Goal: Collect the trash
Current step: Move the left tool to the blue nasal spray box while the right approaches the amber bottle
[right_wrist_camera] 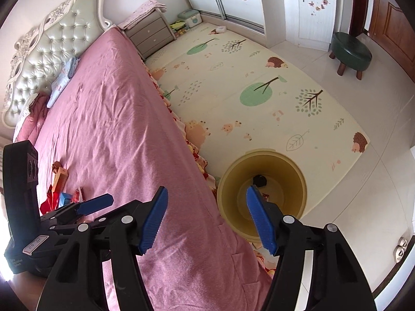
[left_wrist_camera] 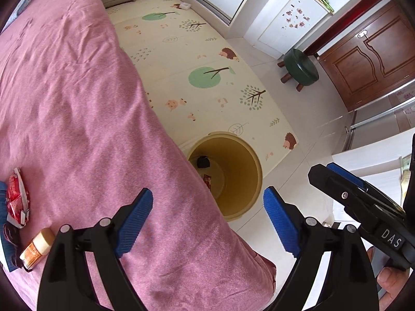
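The left gripper [left_wrist_camera: 207,220] stands with its blue pads wide apart and nothing between them; in the left wrist view it fills the lower middle of the frame, above the edge of the pink bedspread [left_wrist_camera: 77,103]. The right gripper [right_wrist_camera: 206,219] is also open and empty, its jaws spread a little less wide, and in its own view it sits at the lower middle, with its right pad over the mouth of the yellow bin [right_wrist_camera: 262,194]. This bin stands on the floor just beside the bed, partly on the corner of the cream play mat [right_wrist_camera: 259,77]. At the bottom of the bin I can see a small black piece [right_wrist_camera: 260,180] and something red [left_wrist_camera: 207,180], partly hidden. More trash lies on the bedspread: in the left wrist view, at the lower left of the frame, there is a red and white wrapper [left_wrist_camera: 16,198], and below it a small bottle with an orange label [left_wrist_camera: 37,248] lying on its side. In the right wrist view, at the left of the frame, a heap of red and blue wrappers [right_wrist_camera: 62,198] and a tan box [right_wrist_camera: 61,177] are partly covered by the other gripper. A green stool [right_wrist_camera: 350,51] stands at the upper right, well apart from the bin.
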Demonstrator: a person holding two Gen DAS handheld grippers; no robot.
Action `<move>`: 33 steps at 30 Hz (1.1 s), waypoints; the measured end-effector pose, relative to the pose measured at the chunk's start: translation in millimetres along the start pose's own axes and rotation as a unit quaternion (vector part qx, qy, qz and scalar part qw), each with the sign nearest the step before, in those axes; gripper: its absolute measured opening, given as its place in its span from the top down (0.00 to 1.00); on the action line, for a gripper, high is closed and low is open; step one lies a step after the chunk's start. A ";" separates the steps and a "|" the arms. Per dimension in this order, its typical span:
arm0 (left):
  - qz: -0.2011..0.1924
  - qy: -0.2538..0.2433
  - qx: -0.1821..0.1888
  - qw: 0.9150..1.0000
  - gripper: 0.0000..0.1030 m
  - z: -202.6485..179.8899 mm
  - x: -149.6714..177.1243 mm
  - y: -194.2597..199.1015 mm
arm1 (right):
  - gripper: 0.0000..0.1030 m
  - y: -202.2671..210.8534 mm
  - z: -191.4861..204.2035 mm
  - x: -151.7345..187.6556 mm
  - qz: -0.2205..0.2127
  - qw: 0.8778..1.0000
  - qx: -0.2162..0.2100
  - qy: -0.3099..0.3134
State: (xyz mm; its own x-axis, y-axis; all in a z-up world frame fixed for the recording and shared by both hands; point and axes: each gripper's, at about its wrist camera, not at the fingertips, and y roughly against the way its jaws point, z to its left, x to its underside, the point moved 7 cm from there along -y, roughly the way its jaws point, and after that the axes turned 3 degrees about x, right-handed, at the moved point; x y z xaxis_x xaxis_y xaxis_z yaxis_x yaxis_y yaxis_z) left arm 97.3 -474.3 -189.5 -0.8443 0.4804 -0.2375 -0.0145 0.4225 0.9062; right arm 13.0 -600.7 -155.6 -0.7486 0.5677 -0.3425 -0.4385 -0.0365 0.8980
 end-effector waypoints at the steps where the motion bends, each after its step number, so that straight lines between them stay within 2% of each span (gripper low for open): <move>1: -0.005 0.004 -0.003 1.000 0.16 6.8 2.1 6.3 | 0.39 1.4 9.0 0.7 -0.001 1.000 -0.004 0.007; 8: -0.031 0.038 -0.033 0.998 0.16 61.6 27.9 50.5 | 0.39 8.4 81.2 15.9 0.001 0.997 -0.035 0.067; 18: -0.055 0.087 -0.087 0.991 0.14 161.9 88.3 111.2 | 0.39 -0.9 200.9 64.3 0.027 0.985 -0.088 0.148; 19: -0.056 0.093 -0.092 0.990 0.14 172.4 94.3 116.5 | 0.38 -2.0 211.8 69.5 0.029 0.983 -0.093 0.154; 21: -0.056 0.100 -0.104 0.988 0.13 193.0 104.7 126.1 | 0.28 -4.6 233.3 79.6 0.035 0.980 -0.101 0.166; 23: -0.053 0.106 -0.113 0.986 0.13 212.6 113.6 133.0 | 0.26 -6.0 252.7 88.6 0.036 0.978 -0.106 0.175; 28: -0.051 0.106 -0.131 0.984 0.13 253.2 126.6 148.3 | 0.26 -14.4 289.3 107.4 0.042 0.975 -0.115 0.183; 33: -0.044 0.100 -0.137 0.984 0.13 286.8 128.3 154.2 | 0.26 -24.4 308.7 117.1 0.047 0.978 -0.111 0.170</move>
State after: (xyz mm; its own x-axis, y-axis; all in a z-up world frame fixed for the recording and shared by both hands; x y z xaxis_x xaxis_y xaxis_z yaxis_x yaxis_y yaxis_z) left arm 140.4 -127.0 -180.6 -0.9218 0.2784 -0.2698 -0.2127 0.2187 0.9523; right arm 89.5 -279.5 -132.4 -0.8966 0.2474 -0.3673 -0.4283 -0.2736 0.8612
